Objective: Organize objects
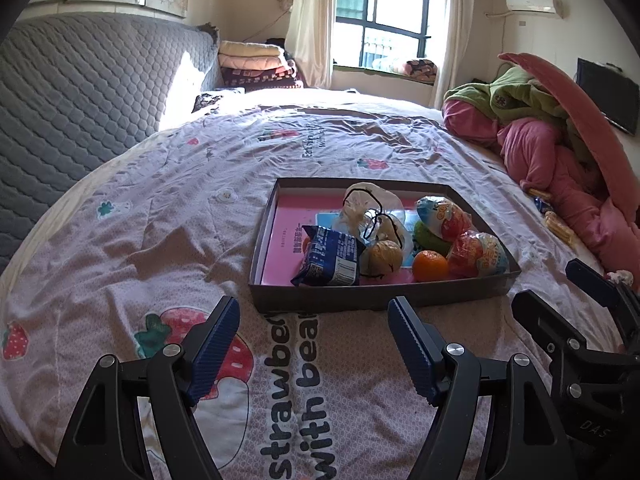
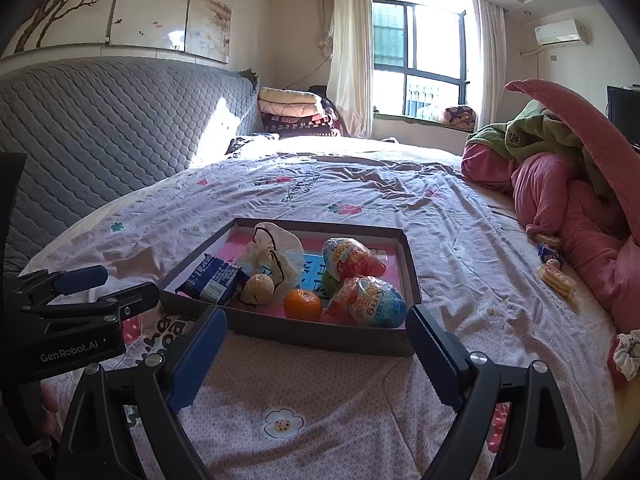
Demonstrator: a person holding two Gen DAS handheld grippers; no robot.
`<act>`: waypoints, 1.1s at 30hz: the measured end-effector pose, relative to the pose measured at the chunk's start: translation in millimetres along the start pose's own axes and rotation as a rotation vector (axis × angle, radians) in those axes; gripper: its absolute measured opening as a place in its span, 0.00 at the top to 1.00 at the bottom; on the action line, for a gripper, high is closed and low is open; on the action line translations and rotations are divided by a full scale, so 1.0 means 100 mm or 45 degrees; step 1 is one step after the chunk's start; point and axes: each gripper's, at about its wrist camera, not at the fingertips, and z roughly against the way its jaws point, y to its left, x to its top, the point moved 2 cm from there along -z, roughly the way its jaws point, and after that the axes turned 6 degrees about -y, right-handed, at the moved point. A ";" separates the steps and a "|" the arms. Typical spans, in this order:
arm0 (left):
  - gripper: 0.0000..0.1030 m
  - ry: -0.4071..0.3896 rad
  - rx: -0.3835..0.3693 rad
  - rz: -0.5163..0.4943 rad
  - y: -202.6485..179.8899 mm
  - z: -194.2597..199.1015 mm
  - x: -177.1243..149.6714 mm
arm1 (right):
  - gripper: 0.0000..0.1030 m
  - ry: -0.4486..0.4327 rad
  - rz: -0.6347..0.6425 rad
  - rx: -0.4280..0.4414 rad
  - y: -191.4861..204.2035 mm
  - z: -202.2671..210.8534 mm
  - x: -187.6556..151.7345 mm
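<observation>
Tray (image 1: 376,302), sitting on bedsheet (image 1: 160,220): holding blue packet (image 1: 330,258), tied bag (image 1: 370,210), walnut (image 1: 384,258), orange (image 1: 430,266), green fruit (image 1: 430,236), two wrapped eggs (image 1: 478,254).

Left gripper (image 1: 314,350): hovering just before the tray's near wall, jaws standing apart, gripping nothing.

Right gripper (image 2: 316,354): hovering at the tray's near right corner, jaws spread wide, carrying nothing.

Outstanding: small blue packet (image 2: 549,252) and biscuit pack (image 2: 558,278) lying loose beside pink bedding (image 2: 580,216), well apart from the tray.

Progress, judged: gathering is looking mostly done; these strays are probably remaining.
</observation>
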 end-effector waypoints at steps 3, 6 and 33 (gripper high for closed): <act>0.25 0.009 0.004 -0.010 -0.02 0.01 -0.05 | 0.12 0.018 -0.002 -0.003 0.01 -0.01 -0.06; 0.25 0.014 0.009 -0.007 -0.02 0.01 -0.08 | 0.12 0.021 -0.010 -0.011 0.01 0.02 -0.10; 0.25 0.088 0.042 -0.023 -0.04 -0.07 -0.46 | 0.12 0.078 -0.075 -0.080 -0.05 0.00 -0.40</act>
